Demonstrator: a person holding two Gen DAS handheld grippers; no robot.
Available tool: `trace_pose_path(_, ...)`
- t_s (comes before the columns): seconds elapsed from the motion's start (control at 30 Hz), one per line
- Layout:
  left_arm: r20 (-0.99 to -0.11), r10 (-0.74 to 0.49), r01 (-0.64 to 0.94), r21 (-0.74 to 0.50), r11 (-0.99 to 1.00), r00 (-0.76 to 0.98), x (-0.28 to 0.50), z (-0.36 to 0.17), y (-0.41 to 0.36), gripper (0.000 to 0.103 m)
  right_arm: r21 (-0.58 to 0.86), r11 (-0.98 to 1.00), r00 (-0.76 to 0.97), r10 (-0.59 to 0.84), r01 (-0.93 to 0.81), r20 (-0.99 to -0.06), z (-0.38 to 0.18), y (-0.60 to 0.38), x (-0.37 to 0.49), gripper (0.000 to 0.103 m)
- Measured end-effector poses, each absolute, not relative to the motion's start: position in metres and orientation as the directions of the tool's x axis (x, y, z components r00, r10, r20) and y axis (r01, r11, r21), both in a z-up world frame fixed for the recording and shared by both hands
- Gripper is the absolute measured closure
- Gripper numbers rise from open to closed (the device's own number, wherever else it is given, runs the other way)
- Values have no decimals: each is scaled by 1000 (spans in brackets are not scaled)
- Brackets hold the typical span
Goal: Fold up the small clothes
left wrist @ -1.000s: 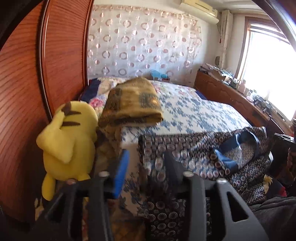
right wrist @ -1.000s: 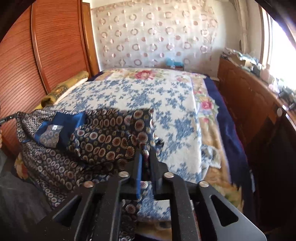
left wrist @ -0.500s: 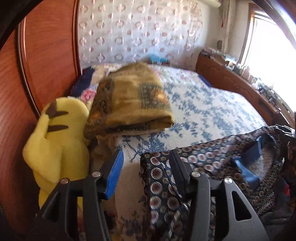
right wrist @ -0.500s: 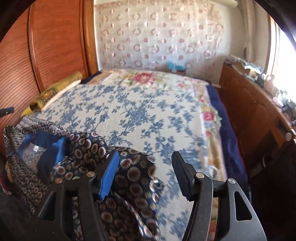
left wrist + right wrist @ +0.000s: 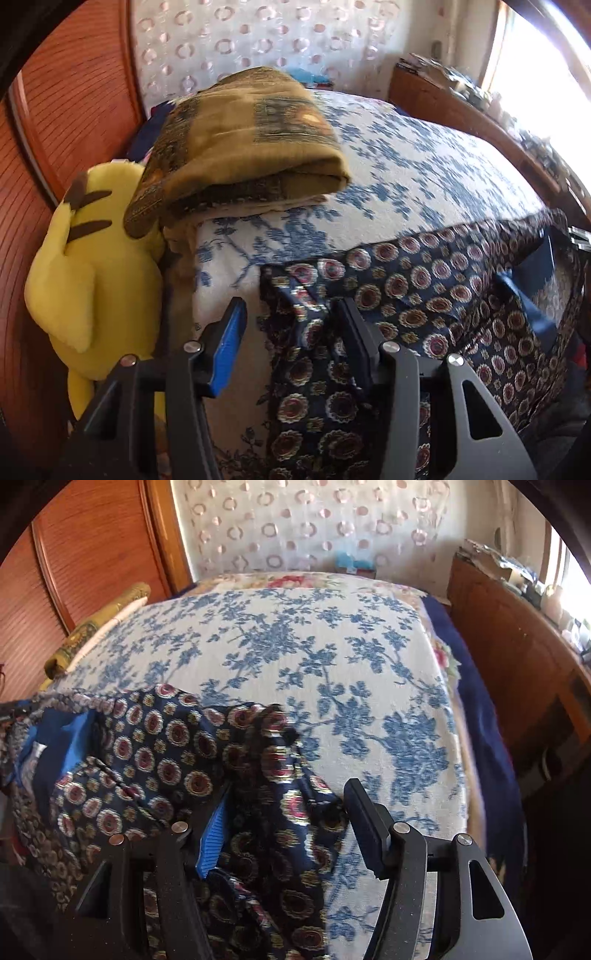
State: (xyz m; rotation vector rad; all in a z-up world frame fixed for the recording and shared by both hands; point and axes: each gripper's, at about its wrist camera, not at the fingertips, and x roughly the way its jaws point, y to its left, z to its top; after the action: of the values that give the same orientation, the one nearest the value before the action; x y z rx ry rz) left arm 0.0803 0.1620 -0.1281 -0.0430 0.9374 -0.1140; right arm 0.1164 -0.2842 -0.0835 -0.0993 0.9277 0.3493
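Observation:
A navy garment (image 5: pixel 406 291) with round medallion print and a blue lining lies over the near edge of the bed; it also shows in the right wrist view (image 5: pixel 166 760). My left gripper (image 5: pixel 291 325) is open, its jaws apart around the garment's left corner. My right gripper (image 5: pixel 288 812) is open, its jaws apart around the garment's bunched right corner. Neither gripper pinches the cloth.
The bed has a white cover with blue flowers (image 5: pixel 332 657). A folded olive blanket (image 5: pixel 243 136) lies on its left side. A yellow plush toy (image 5: pixel 88 280) leans on the wooden wardrobe (image 5: pixel 55 110). A wooden dresser (image 5: pixel 517 657) stands on the right.
Both grippers have opened and let go of the garment's corners. The garment has dropped onto the bed edge. Both grippers moved forward over it.

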Motion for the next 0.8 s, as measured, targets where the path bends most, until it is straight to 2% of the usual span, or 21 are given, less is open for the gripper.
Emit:
trace_pose_path(0.03,-799,-136,106,-91,990,585,79,-127,156,78,60,932,544,260,-358,-798,-84,-279,116,49)
trace_pose_path(0.07,-801,-150,120,-98,988,580,80,-126,152,94,60,921,537,276,-384,-797,-84,-273,115,69)
trace_pose_path(0.1,-801,-160,132,-102,986,577,79,-123,147,102,82,901,514,316,-427,-797,-84,-265,113,94)
trace_pose_path(0.2,-765,-140,137,-68,988,629,70,-106,135,103,33,879,532,318,-476,-785,-77,-249,102,97)
trace_pose_path(0.3,-672,-164,136,-95,986,722,59,-68,132,103,-7,882,603,316,-471,-733,-52,-246,92,98)
trace_pose_path(0.57,-444,-156,148,-53,988,882,75,50,114,103,-133,906,806,281,-402,-521,77,-256,110,98)
trace_pose_path(0.67,-400,-128,125,-34,992,908,108,80,117,103,-173,919,850,239,-355,-470,115,-258,139,98)
trace_pose_path(0.8,-431,-108,101,-39,994,896,163,78,128,101,-189,943,872,159,-273,-463,131,-267,192,98)
